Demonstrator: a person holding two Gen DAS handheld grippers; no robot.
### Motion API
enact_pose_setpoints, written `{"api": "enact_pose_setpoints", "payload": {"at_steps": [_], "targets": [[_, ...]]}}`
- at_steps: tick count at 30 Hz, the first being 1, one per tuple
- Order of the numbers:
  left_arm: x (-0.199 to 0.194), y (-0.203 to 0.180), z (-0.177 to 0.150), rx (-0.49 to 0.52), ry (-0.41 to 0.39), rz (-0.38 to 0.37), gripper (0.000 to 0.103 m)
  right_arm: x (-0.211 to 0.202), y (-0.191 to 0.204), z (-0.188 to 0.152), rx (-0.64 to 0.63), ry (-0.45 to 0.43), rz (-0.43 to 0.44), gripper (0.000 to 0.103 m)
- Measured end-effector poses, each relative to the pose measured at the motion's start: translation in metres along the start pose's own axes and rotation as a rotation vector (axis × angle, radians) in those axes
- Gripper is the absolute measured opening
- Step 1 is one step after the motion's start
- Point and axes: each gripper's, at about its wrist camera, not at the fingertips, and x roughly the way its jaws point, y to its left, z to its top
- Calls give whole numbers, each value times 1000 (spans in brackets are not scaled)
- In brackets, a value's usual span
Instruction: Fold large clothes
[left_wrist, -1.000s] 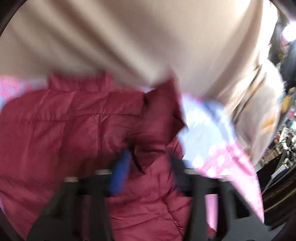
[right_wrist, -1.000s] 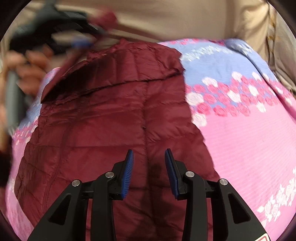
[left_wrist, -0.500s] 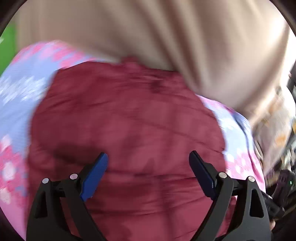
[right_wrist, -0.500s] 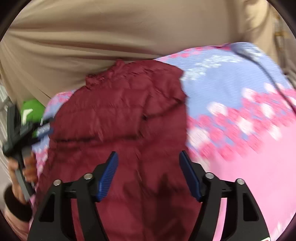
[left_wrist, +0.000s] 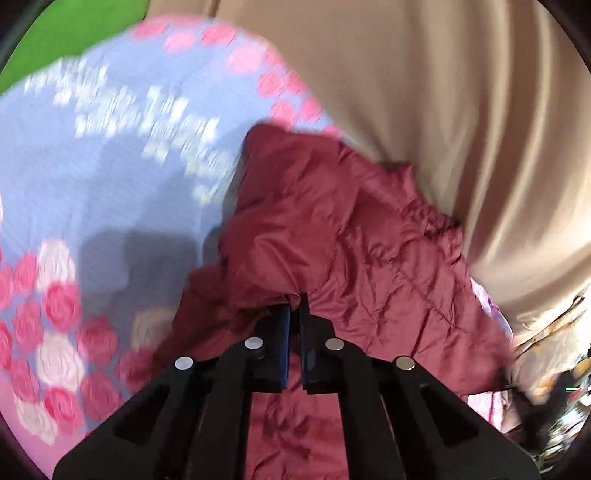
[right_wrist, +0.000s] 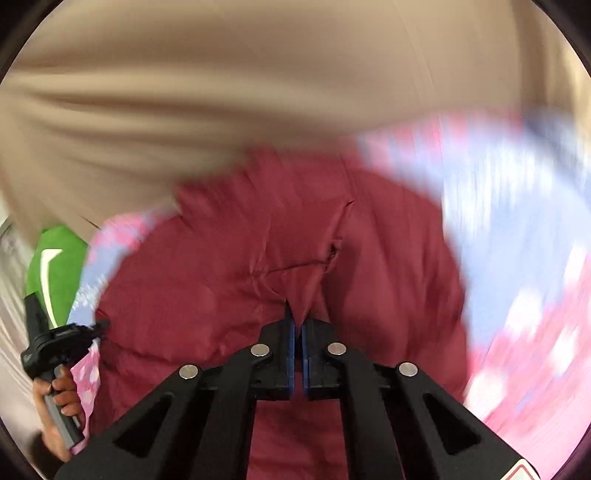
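A dark red quilted jacket (left_wrist: 369, 258) lies on a pink and blue flowered bedsheet (left_wrist: 92, 203). My left gripper (left_wrist: 294, 314) is shut on a fold of the red jacket near its left edge. In the right wrist view the same jacket (right_wrist: 221, 277) fills the middle, and my right gripper (right_wrist: 297, 325) is shut on a pinch of its fabric. The left gripper also shows in the right wrist view (right_wrist: 62, 339), held in a hand at the jacket's left edge.
A beige curtain-like cloth (left_wrist: 461, 110) hangs behind the bed, close to the jacket's far edge. A green object (right_wrist: 55, 266) sits at the far left. Clutter (left_wrist: 554, 406) shows past the right side of the bed.
Both grippers were wide open half a second ago above the jacket. Both have since dropped onto it and closed on its fabric. The left one has shifted toward the jacket's left edge.
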Motion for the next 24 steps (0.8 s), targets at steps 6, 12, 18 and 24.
{"api": "enact_pose_setpoints", "payload": {"at_steps": [6,12,18,24], "targets": [[15,-34,-17,181,-31,108,2,14,-5,25,-48,-93,-118,2],[45,-36,-43,240,-4,184,2,87,-45,-2,70,89,-166,2],[39,-33,-49,233,-7,158,2,94,-74,-19,89,147,-146,1],[7,-18,-61,260,-1,152,4,37,-59,-10,86,31,-237,15]]}}
